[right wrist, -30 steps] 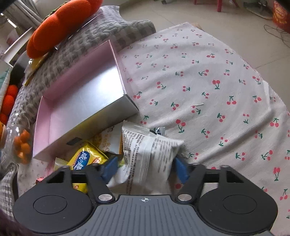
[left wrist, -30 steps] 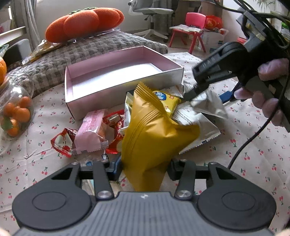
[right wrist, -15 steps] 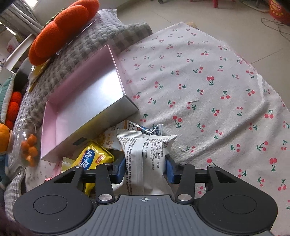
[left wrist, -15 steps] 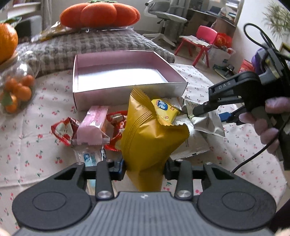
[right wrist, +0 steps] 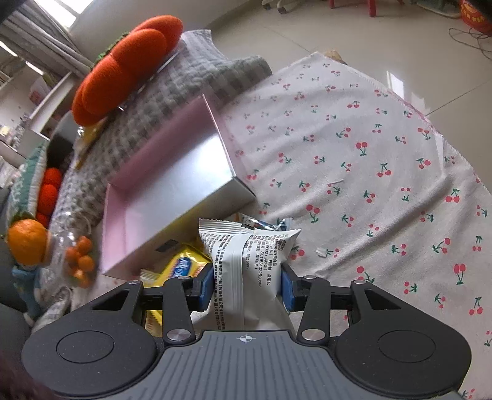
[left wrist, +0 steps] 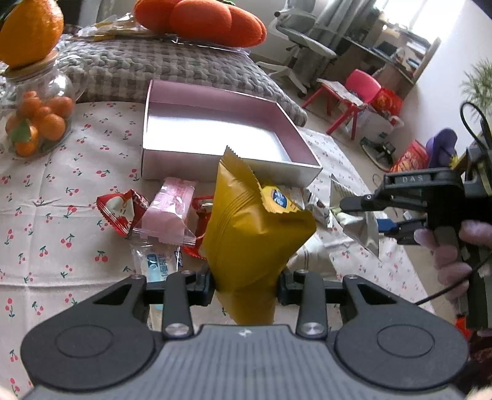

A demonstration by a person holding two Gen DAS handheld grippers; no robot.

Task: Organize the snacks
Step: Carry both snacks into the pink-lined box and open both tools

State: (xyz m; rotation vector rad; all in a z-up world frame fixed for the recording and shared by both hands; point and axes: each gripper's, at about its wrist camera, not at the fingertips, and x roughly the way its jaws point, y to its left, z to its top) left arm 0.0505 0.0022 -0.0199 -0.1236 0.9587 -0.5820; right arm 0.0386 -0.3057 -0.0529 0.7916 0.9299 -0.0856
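Note:
My left gripper (left wrist: 246, 281) is shut on a mustard-yellow snack bag (left wrist: 255, 227) and holds it above the cherry-print cloth, in front of the empty pink box (left wrist: 215, 138). My right gripper (right wrist: 247, 289) is shut on a white snack packet (right wrist: 249, 261) with printed text, lifted near the box's near right corner (right wrist: 172, 184). In the left wrist view the right gripper (left wrist: 369, 212) shows at the right with the silver-white packet (left wrist: 356, 224). A pink packet (left wrist: 170, 215), red wrappers (left wrist: 118, 212), a clear blue-print packet (left wrist: 158, 261) and a yellow packet (right wrist: 184, 264) lie in front of the box.
A glass jar of small oranges (left wrist: 37, 114) stands at the left. A grey checked cushion (left wrist: 153, 67) with an orange pumpkin pillow (left wrist: 200, 21) lies behind the box. The cherry cloth (right wrist: 369, 169) spreads to the right, ending at the floor.
Both grippers have lifted their packets higher off the pile. The left view has swung left, bringing the jar more into sight. The right gripper has drawn back from the box.

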